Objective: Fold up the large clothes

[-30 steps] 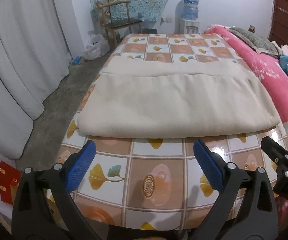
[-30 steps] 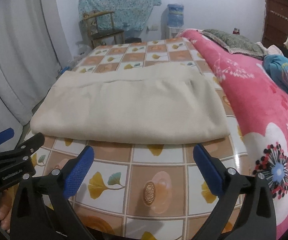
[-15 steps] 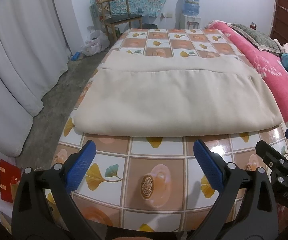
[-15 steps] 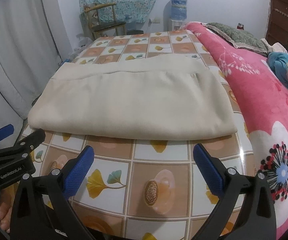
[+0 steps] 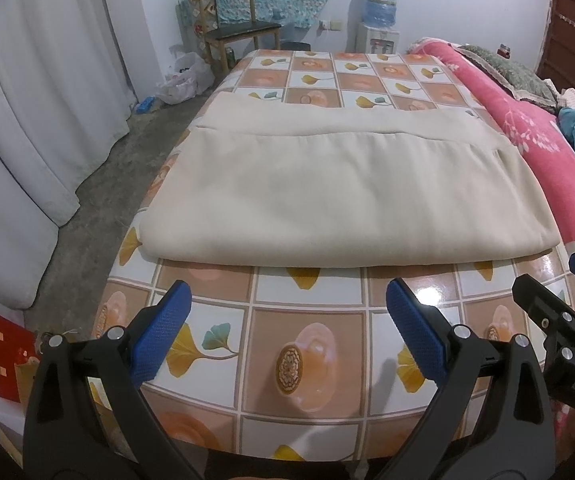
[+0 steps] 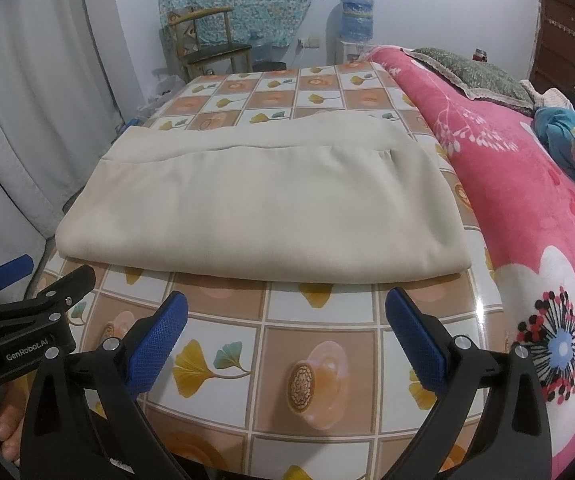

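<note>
A large beige garment (image 5: 339,196) lies folded flat on a table with a tiled leaf-pattern cloth (image 5: 307,352); it also shows in the right wrist view (image 6: 263,216). Its folded edge faces me, and a lower layer sticks out at the far side. My left gripper (image 5: 287,336) is open and empty, held over the table's near edge, short of the garment. My right gripper (image 6: 285,336) is open and empty beside it, also short of the garment. Each gripper shows at the edge of the other's view.
A pink flowered blanket (image 6: 527,216) on a bed borders the table's right side. White curtains (image 5: 27,120) hang at the left over a concrete floor. A wooden chair (image 5: 235,32) and a water dispenser (image 5: 379,20) stand at the far wall.
Both grippers have risen and tilted down slightly, so the garment sits a bit lower and nearer in view. Both stay open. The garment has not moved.
</note>
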`<state>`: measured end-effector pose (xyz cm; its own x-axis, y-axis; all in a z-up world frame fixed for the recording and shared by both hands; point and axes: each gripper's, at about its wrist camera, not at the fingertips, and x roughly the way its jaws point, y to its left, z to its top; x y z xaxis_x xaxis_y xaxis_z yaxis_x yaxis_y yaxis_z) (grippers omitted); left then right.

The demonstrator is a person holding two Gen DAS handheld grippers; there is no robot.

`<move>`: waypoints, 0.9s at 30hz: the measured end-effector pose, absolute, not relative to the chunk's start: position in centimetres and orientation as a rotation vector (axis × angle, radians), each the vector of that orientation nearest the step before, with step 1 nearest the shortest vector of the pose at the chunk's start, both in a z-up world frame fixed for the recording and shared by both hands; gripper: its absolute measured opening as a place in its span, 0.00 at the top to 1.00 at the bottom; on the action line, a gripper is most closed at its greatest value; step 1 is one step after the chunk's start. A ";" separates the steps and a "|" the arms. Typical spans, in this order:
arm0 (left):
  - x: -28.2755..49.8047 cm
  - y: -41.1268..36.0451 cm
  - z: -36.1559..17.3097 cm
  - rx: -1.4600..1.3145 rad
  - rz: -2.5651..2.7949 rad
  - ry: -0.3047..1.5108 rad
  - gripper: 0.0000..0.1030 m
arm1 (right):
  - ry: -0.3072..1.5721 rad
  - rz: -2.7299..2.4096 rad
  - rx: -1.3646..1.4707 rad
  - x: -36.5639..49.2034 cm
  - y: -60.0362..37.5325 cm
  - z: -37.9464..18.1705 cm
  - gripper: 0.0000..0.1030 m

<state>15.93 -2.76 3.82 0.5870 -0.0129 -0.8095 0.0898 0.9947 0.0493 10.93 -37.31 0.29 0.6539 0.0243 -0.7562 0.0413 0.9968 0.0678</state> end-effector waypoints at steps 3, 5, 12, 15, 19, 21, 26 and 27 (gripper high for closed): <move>15.9 -2.7 3.9 0.081 -0.065 0.944 0.08 | 0.858 -0.009 0.081 10.9 -37.3 0.3 0.06; 15.9 -2.7 3.9 0.078 -0.067 0.944 0.08 | 0.858 -0.007 0.081 10.9 -37.3 0.4 0.06; 15.9 -2.8 3.9 0.075 -0.079 0.953 0.08 | 0.859 -0.004 0.082 10.8 -37.2 0.6 0.06; 15.8 -2.9 3.9 0.073 -0.084 0.953 0.08 | 0.859 -0.005 0.081 10.8 -37.2 0.5 0.06; 15.7 -2.9 3.9 0.071 -0.086 0.953 0.08 | 0.859 -0.005 0.082 10.7 -37.1 0.6 0.06; 15.7 -2.9 3.9 0.072 -0.086 0.953 0.08 | 0.858 -0.004 0.083 10.7 -37.1 0.6 0.06; 15.7 -2.9 3.9 0.070 -0.086 0.953 0.08 | 0.858 -0.005 0.084 10.7 -37.1 0.5 0.06; 15.7 -2.9 3.9 0.070 -0.086 0.952 0.08 | 0.858 -0.005 0.083 10.7 -37.2 0.5 0.06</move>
